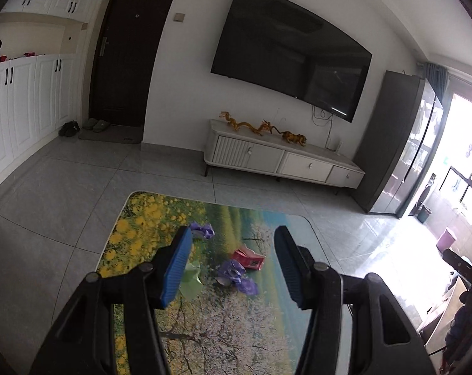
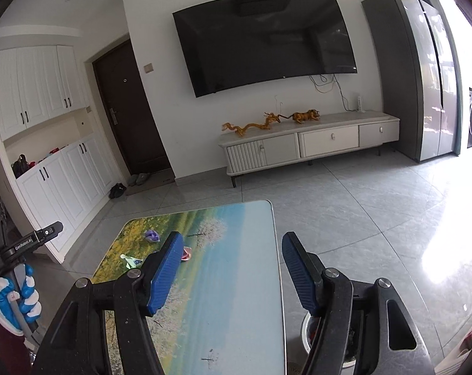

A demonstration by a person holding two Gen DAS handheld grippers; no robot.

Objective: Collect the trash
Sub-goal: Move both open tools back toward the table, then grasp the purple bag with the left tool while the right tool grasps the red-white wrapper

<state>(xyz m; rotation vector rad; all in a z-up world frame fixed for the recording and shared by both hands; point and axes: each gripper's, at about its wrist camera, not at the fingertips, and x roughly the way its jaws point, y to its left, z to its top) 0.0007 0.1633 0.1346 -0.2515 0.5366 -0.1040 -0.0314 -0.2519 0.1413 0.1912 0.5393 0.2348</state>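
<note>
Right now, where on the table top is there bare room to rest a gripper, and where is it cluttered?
The blue-sky half of the table, along its right edge above the trash bin, is bare, as is the near blossom-print end. The yellow-flower side is crowded: purple wrapper, red carton, crumpled purple wrapper and green wrapper lie close together. Both grippers, left gripper and right gripper, are open and empty.

I'm in a home living room. A TV point(image 2: 264, 39) hangs above a low cabinet point(image 2: 310, 143), with shoes point(image 2: 117, 190) by the door point(image 2: 129, 109).
</note>
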